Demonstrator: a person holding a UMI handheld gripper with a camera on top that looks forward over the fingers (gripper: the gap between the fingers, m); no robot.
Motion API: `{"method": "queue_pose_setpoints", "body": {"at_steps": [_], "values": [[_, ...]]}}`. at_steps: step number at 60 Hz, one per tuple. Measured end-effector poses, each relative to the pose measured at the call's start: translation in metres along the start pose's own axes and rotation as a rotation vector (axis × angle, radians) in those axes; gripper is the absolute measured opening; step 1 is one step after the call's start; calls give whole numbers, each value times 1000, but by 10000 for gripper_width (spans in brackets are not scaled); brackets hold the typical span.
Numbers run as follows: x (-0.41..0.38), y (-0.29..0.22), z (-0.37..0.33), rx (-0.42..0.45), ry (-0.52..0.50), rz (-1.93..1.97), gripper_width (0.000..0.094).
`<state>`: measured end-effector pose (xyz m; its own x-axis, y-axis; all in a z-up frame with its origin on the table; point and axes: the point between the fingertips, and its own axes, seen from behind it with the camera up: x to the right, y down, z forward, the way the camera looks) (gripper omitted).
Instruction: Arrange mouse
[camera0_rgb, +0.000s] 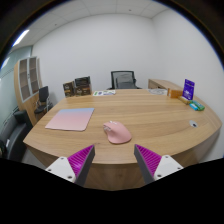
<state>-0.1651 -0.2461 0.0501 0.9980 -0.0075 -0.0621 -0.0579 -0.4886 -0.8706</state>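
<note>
Two magenta pads (150, 158) on our gripper (113, 160) spread wide and holding nothing, rounded pink mouse (118, 131) just ahead between the fingers, flat pink rectangular mousepad (70, 119) beside it, both on smooth curved wooden table (150, 115), black office chair (123, 80) beyond.

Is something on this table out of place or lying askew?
Yes: the pink mouse lies on the bare wooden table, just beside the pink mouse pad, not on it, and turned at an angle. The open gripper hovers short of it.
</note>
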Motion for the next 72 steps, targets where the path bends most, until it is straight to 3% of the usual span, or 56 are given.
{"method": "queue_pose_setpoints", "body": {"at_steps": [28, 40, 44, 49, 72], "values": [[23, -40, 146, -50, -105, -49, 840], [37, -46, 180, -80, -73, -23, 837], [37, -43, 185, -95, -78, -12, 784], [33, -44, 189, -100, -96, -4, 568], [39, -40, 188, -155, 1, 25, 401]]}}
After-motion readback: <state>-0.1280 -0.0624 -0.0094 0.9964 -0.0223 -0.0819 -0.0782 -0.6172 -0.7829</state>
